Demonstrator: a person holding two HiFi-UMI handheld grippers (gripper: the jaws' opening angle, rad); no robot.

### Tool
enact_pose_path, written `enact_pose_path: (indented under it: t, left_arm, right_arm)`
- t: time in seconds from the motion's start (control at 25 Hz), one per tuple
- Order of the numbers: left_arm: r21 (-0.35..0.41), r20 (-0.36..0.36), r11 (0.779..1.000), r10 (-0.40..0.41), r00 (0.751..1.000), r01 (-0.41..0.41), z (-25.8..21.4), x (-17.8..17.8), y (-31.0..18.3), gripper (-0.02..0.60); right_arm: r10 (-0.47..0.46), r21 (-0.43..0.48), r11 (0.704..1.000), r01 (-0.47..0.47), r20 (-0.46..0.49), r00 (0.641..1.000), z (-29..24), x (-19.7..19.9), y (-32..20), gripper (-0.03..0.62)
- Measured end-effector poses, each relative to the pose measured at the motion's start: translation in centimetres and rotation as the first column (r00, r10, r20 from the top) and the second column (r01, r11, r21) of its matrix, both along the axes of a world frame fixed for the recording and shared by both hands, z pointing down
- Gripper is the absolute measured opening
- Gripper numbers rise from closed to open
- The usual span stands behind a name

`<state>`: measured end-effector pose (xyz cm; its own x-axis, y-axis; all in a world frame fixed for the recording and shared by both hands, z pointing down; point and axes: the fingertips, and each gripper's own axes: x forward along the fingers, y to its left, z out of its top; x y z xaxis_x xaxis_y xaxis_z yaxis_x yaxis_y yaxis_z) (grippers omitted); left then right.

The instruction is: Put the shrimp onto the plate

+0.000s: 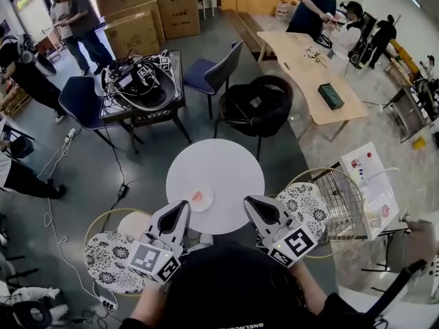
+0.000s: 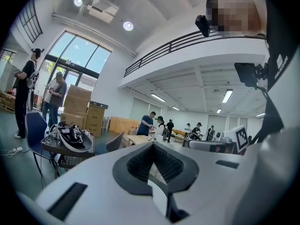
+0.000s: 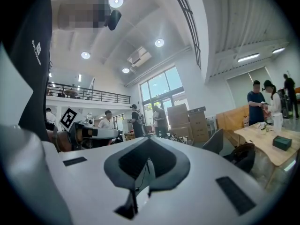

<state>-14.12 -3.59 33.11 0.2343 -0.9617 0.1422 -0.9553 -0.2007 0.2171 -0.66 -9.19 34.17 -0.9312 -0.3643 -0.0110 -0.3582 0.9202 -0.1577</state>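
Observation:
A small pink-orange shrimp (image 1: 197, 197) lies on a small white plate (image 1: 208, 201) near the front edge of the round white table (image 1: 219, 166). My left gripper (image 1: 183, 206) hovers just left of the plate, jaws shut and empty. On the plate's other side, over the table's front edge, my right gripper (image 1: 249, 201) is also shut on nothing. In the left gripper view the left gripper (image 2: 152, 146) points out over the room, so neither plate nor shrimp shows. The right gripper (image 3: 147, 142) in its own view likewise looks at the hall only.
A black chair (image 1: 257, 105) stands behind the table. Patterned round stools sit at front left (image 1: 110, 256) and front right (image 1: 305, 204), and a wire basket (image 1: 336, 201) at the right. A dark side table (image 1: 140, 81) carries cables and gear. People stand further back.

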Motion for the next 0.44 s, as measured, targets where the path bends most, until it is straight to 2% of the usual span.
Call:
enact_pose_path:
  t: [0.44]
  left_arm:
    - [-0.018, -0.017, 1.000, 0.013, 1.000, -0.013, 0.92, 0.20, -0.80, 0.006]
  right_arm:
    - [0.025, -0.007, 1.000, -0.025, -0.005, 1.000, 0.37, 0.89, -0.65, 0.015]
